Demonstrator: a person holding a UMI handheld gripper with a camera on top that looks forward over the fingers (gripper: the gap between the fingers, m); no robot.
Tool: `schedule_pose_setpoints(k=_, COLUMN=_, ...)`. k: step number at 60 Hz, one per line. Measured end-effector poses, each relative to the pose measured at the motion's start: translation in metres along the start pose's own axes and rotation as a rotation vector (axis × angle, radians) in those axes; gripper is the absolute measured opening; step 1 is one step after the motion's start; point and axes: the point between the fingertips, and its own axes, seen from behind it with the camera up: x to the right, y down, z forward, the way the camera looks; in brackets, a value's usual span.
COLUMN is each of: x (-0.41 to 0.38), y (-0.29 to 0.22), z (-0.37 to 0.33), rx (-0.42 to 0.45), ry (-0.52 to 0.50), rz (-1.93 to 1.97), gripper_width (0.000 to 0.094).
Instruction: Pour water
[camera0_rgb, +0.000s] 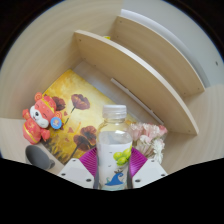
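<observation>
Farthest left of the hand-held gripper (114, 170), an orange and red plush toy (38, 118) lies on the pale bench (30, 70), with a grey object (39, 156) just below it, close beside the left finger; what that grey thing is cannot be told. Next comes a yellow mat printed with dark red poppies (75, 112), spread flat on the bench beyond the left finger and reaching behind the bottle. In the middle, a clear plastic water bottle (115, 145) with a white cap stands upright between the two fingers. Its label shows blue and yellow-green colours low on the body. The purple pads (89, 160) sit against its left and right sides, so the fingers appear clamped on the bottle with no gap visible at either side. Just right of the bottle, beyond the right finger, is a small cluster of pink and white flowers (150, 136). Farther ahead and to the right, two curved light wooden boards (135, 62) rise one behind the other like stepped shelves, well apart from the bottle.
</observation>
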Motion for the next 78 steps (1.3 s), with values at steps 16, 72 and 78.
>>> schedule_pose_setpoints(k=16, x=-0.04, y=0.078, z=-0.001, rx=-0.154, ry=-0.124, rz=0.654, gripper_width=0.0383)
schedule_pose_setpoints(k=72, x=-0.105, y=0.152, z=-0.054, rx=-0.342, ry=-0.189, rz=0.697, gripper_width=0.0844)
schedule_pose_setpoints(k=78, x=-0.098, y=0.15, z=-0.089, rx=-0.37, ry=-0.166, rz=0.701, gripper_width=0.0844)
